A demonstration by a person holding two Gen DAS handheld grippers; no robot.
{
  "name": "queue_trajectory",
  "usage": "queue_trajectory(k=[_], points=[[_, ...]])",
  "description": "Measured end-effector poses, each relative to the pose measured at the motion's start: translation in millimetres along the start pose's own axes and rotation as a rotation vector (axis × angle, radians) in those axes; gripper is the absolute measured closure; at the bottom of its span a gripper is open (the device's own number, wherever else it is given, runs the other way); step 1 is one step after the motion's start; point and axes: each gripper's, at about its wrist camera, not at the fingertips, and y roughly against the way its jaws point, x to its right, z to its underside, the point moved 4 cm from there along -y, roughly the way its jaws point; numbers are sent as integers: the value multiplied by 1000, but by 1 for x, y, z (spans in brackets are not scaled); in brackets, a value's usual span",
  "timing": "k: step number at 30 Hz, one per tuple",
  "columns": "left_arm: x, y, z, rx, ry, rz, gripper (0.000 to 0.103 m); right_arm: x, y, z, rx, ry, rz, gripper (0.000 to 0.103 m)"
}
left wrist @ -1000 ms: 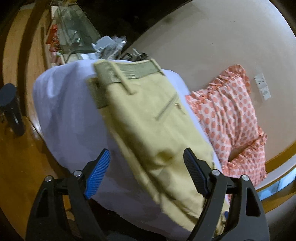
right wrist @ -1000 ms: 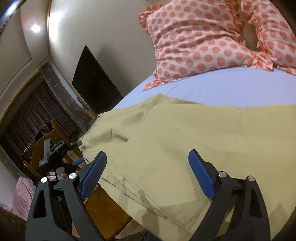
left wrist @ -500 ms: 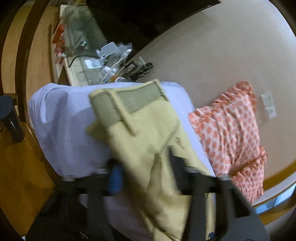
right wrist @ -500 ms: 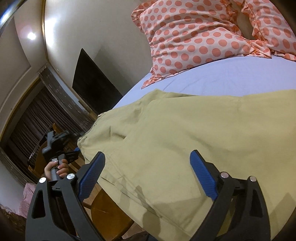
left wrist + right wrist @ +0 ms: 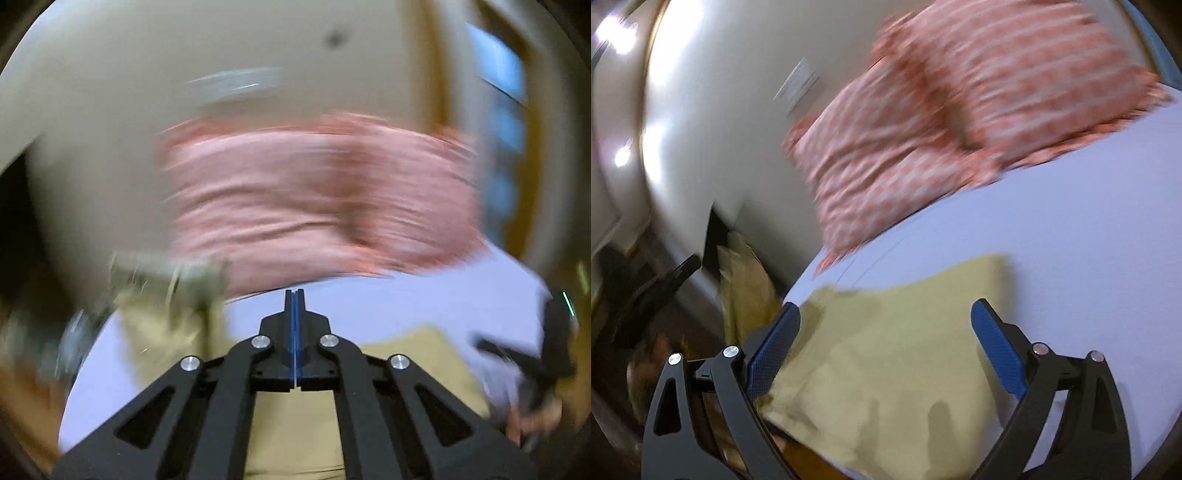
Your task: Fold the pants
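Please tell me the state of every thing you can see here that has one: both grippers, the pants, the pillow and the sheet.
Left gripper: shut, pads pressed together, nothing visible between them.
Right gripper: open, above the pants, not gripping.
Pants: lying on the sheet, partly folded, one part hanging off the bed edge.
Pillow: lying at the head of the bed, blurred.
Sheet: spread flat over the bed.

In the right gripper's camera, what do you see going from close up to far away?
right gripper → tan pants → lavender bedsheet → polka-dot pillow → wall
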Motion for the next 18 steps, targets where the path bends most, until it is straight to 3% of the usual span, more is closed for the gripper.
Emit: queue_trajectory(k=[2, 4, 6, 8, 9, 11, 13, 15, 18], points=[[80, -23, 18, -71, -140, 155, 103, 19, 19, -5, 39, -61, 31, 7], [109, -38, 41, -150, -153, 246, 103, 29, 31, -5, 48, -87, 47, 7], [114, -42, 68, -207, -115, 308, 102, 30, 37, -3, 39, -79, 41, 7], [90, -37, 83, -228, -12, 308, 98, 20, 32, -2, 5, -39, 16, 7], [78, -35, 85, -229, 26, 292, 97, 13, 25, -1, -17, -25, -6, 7], [40, -26, 96, -227, 125, 212, 76, -8, 4, 0, -88, -10, -78, 7], [4, -18, 104, -219, 206, 125, 65, -28, -19, 1, -149, -13, -141, 7], [-38, -7, 114, -218, 278, 23, 61, -57, -58, 4, -243, -56, -217, 7], [-70, 11, 121, -196, 327, -76, 46, -83, -115, 10, -379, -171, -256, 8]])
